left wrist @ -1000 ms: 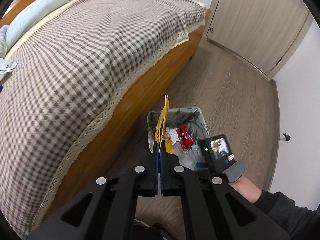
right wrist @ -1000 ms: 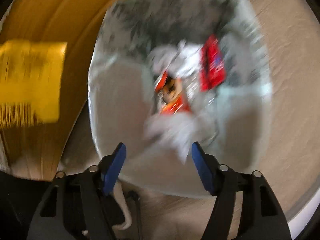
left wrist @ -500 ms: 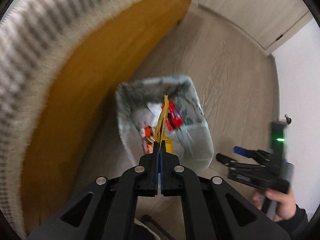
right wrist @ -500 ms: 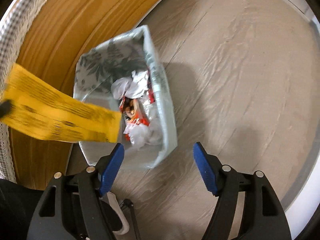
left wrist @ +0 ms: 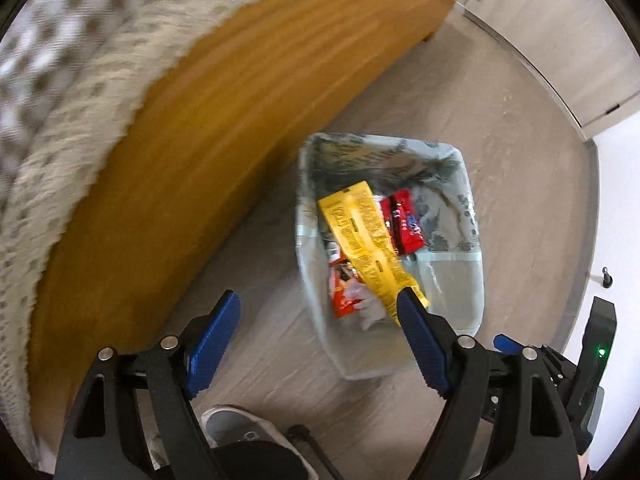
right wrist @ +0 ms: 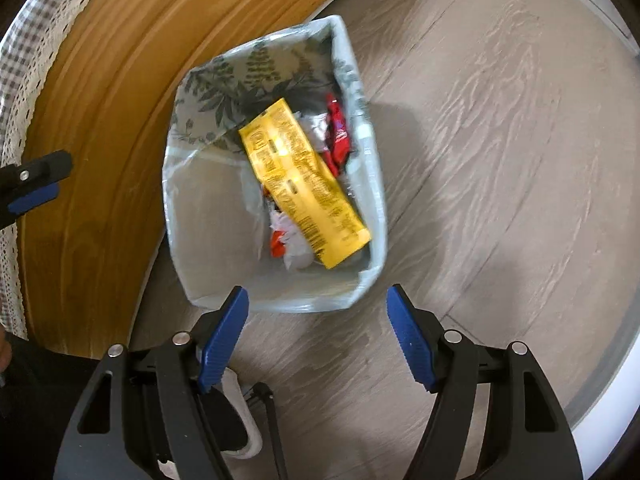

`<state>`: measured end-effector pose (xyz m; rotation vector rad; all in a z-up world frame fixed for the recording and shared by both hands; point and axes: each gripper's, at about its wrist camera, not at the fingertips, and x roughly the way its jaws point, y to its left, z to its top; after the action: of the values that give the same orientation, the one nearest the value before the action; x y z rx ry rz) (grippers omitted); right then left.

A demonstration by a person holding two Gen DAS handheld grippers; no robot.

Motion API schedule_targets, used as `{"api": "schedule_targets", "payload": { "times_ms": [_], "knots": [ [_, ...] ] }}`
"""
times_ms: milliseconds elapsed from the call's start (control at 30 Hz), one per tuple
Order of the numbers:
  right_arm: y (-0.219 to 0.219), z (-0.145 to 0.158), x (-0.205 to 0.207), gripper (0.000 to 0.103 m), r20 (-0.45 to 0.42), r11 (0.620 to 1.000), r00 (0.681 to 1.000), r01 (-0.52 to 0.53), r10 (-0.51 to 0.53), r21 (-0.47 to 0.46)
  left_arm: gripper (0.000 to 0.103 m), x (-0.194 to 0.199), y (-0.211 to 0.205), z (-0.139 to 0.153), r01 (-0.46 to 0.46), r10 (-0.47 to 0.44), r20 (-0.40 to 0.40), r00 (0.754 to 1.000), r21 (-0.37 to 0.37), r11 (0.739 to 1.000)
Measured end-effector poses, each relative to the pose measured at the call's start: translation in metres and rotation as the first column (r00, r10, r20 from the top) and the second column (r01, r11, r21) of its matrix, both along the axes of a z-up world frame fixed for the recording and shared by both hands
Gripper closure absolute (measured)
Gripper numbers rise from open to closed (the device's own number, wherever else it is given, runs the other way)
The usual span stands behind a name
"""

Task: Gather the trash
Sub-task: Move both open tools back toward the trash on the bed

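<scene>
A pale fern-print trash bin (left wrist: 452, 280) (right wrist: 208, 240) stands on the wood floor beside the bed frame. A yellow wrapper (left wrist: 368, 240) (right wrist: 300, 184) lies in it on top of a red wrapper (left wrist: 404, 220) (right wrist: 338, 132), an orange packet (left wrist: 344, 288) and crumpled white paper. My left gripper (left wrist: 316, 348) is open and empty, above the bin's near edge. My right gripper (right wrist: 316, 340) is open and empty, just in front of the bin; it also shows at the right edge of the left wrist view (left wrist: 560, 364). The left gripper's fingertip (right wrist: 36, 184) shows at the left of the right wrist view.
The orange wooden bed frame (left wrist: 180, 152) (right wrist: 100, 120) runs along the left, with a checked, lace-edged bedspread (left wrist: 52, 100) hanging over it. A shoe (left wrist: 240, 428) is on the floor below the grippers. Closet doors (left wrist: 560, 20) stand at the far right.
My left gripper has opened and let go of the yellow wrapper, which now lies in the bin. The right gripper has drawn back a little from the bin.
</scene>
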<state>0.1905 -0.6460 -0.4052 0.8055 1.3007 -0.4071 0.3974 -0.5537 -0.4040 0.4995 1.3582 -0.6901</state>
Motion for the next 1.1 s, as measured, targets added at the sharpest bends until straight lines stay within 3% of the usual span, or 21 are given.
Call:
{"api": "schedule_targets", "payload": {
  "times_ms": [167,400,567,733,867,967,1100],
  "knots": [
    [0.003,0.014,0.012,0.034,0.008,0.999,1.0,-0.027,0.027,-0.031,0.025,-0.001,0.015,0.033,0.016,-0.014,0.037,0.999,-0.068,0.998],
    [0.0,0.039,0.017,0.034,0.0,0.995,1.0,-0.019,0.019,-0.093,0.025,-0.007,0.034,0.054,0.055,-0.048,0.072,0.996,-0.096,0.994],
    [0.006,0.068,0.02,0.034,0.001,0.986,1.0,-0.019,0.019,-0.165,0.025,-0.007,0.053,0.081,0.026,-0.009,0.093,0.996,-0.178,0.984],
    [0.011,0.102,0.024,0.034,0.012,0.974,1.0,-0.015,0.018,-0.225,0.025,-0.003,0.087,0.121,-0.02,0.058,0.119,0.991,-0.294,0.956],
    [0.025,0.135,0.041,0.034,0.032,0.957,0.998,-0.035,0.046,-0.288,0.025,0.005,0.127,0.173,-0.034,0.114,0.174,0.978,-0.407,0.913],
    [0.044,0.165,0.065,0.034,0.049,0.936,0.994,-0.079,0.102,-0.344,0.025,0.013,0.164,0.207,-0.027,0.159,0.249,0.955,-0.465,0.885],
    [0.069,0.197,0.098,0.034,0.086,0.915,0.982,-0.121,0.166,-0.384,0.025,0.028,0.226,0.241,-0.083,0.271,0.314,0.91,-0.502,0.861]
  ]
}}
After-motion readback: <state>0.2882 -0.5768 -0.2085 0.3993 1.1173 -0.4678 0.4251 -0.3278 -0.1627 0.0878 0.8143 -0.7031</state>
